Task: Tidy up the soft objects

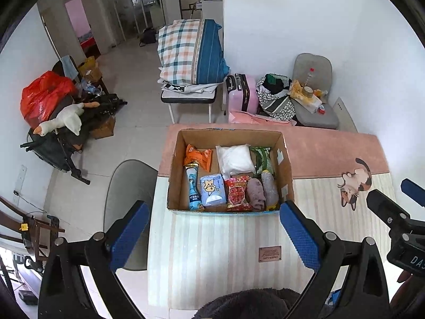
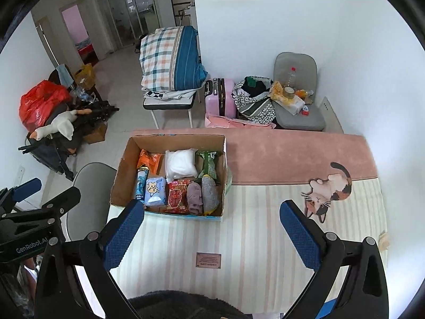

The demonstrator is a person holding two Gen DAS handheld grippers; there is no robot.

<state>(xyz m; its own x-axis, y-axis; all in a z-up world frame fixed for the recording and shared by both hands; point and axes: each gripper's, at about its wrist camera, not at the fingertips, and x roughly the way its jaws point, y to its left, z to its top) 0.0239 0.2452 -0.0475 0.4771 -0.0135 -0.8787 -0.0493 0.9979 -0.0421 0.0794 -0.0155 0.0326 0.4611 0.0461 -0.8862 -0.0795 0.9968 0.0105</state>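
An open cardboard box (image 1: 175, 167) (image 2: 122, 170) stands on the striped table mat (image 1: 217, 242) (image 2: 239, 234). It holds several soft items: a white pillow pack (image 1: 234, 159) (image 2: 180, 164), a blue tissue pack (image 1: 212, 190) (image 2: 154, 191), a red packet (image 1: 237, 191) (image 2: 175, 195), a mauve rolled cloth (image 1: 255, 194) (image 2: 194, 198), a grey roll (image 1: 269, 187) (image 2: 209, 192), an orange packet (image 1: 198, 155) (image 2: 149, 159) and a green packet (image 1: 261, 156) (image 2: 208, 163). My left gripper (image 1: 213, 235) is open and empty, just short of the box's near wall. My right gripper (image 2: 212, 235) is open and empty above the mat, right of the box.
A cat picture (image 2: 328, 188) is printed on the mat's right part, with pink cloth (image 2: 292, 156) behind. A grey chair (image 1: 127, 186) stands left of the table. Beyond are a stool with folded bedding (image 1: 191, 53), a pink suitcase (image 1: 243, 94) and a cluttered chair (image 1: 313, 90).
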